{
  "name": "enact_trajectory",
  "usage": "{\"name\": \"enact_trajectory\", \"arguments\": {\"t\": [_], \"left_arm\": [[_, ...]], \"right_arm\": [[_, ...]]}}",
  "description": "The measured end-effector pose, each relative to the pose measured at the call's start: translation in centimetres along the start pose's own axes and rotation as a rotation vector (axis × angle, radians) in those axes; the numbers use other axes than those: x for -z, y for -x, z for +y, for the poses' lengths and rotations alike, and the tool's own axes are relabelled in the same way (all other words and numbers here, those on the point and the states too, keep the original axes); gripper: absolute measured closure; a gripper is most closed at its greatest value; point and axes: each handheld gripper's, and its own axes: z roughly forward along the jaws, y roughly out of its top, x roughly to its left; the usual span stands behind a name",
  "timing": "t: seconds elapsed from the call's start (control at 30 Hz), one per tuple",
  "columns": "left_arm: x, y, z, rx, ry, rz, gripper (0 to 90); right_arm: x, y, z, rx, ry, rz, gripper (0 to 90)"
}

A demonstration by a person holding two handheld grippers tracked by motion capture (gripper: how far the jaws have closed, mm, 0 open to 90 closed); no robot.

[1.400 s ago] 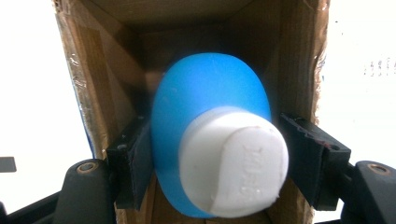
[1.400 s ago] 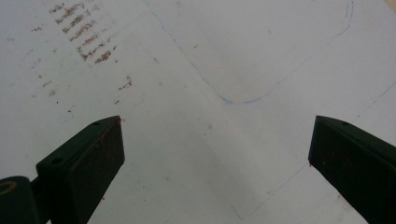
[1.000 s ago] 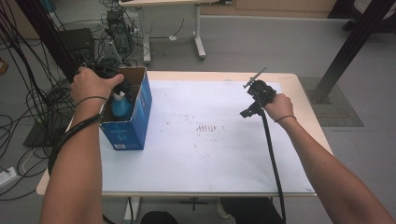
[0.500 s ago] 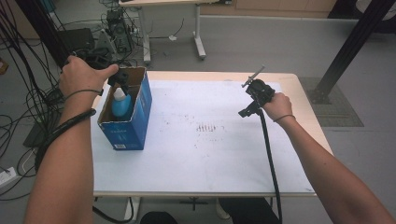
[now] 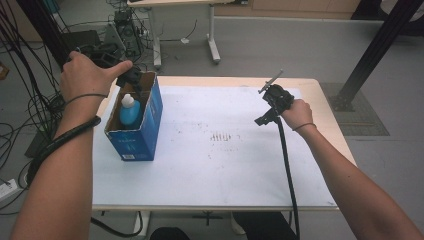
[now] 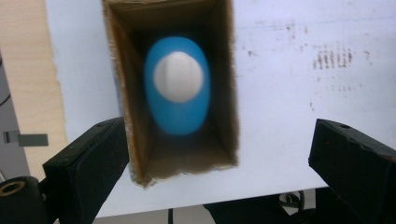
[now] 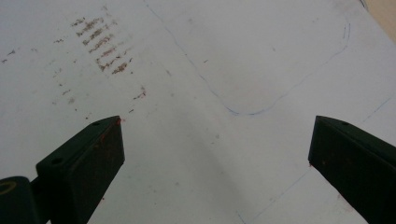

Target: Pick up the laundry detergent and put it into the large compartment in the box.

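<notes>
A blue bottle (image 5: 129, 111) with a white cap stands upright inside an open blue cardboard box (image 5: 135, 142) at the table's left side. My left gripper (image 5: 131, 77) hangs above the far end of that box. Its jaws have just been opening and now stand wide, with nothing between them. In the left gripper view I look straight down on the bottle (image 6: 177, 86) in the box (image 6: 229, 93), well below my left gripper (image 6: 219, 128). My right gripper (image 5: 266, 102) is held over the table's right part. It stands open above the bare white sheet (image 7: 196, 154), as the right gripper view (image 7: 215, 126) shows.
The white sheet (image 5: 225, 170) covers most of the wooden table and bears brownish smudges (image 5: 222, 136) near its middle and a thin pen outline (image 7: 280, 95). Cables and black equipment (image 5: 30, 105) crowd the floor at the left. A second table's legs (image 5: 212, 35) stand behind.
My left hand has risen off the bottle and drawn back toward the box's far end, its jaws opening; the bottle stays in the box. The right hand has kept still.
</notes>
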Motion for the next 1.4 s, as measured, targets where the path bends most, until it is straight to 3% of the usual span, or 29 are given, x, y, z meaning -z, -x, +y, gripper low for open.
{"name": "enact_trajectory", "arguments": {"t": [0.27,0.73,1.03,1.17,1.4], "left_arm": [[-0.1,3.4,0.3,-0.088,-0.038,-0.017,5.1],[-0.4,9.4,0.0,-0.263,-0.044,-0.048,5.1],[-2.0,14.3,-0.2,-0.380,-0.092,-0.077,5.1],[-2.9,16.2,-0.4,-0.429,-0.106,-0.070,5.1],[-4.5,18.3,-0.7,-0.475,-0.128,-0.077,5.1]], "right_arm": [[0.2,-0.2,0.0,-0.002,0.000,-0.004,3.5],[0.4,-0.4,0.0,0.005,-0.006,-0.009,3.6],[0.3,-0.4,0.1,0.001,-0.014,-0.011,3.6],[0.4,-0.4,0.0,0.001,-0.013,-0.014,3.5],[0.5,-0.5,0.0,0.000,-0.014,-0.016,3.5]]}}
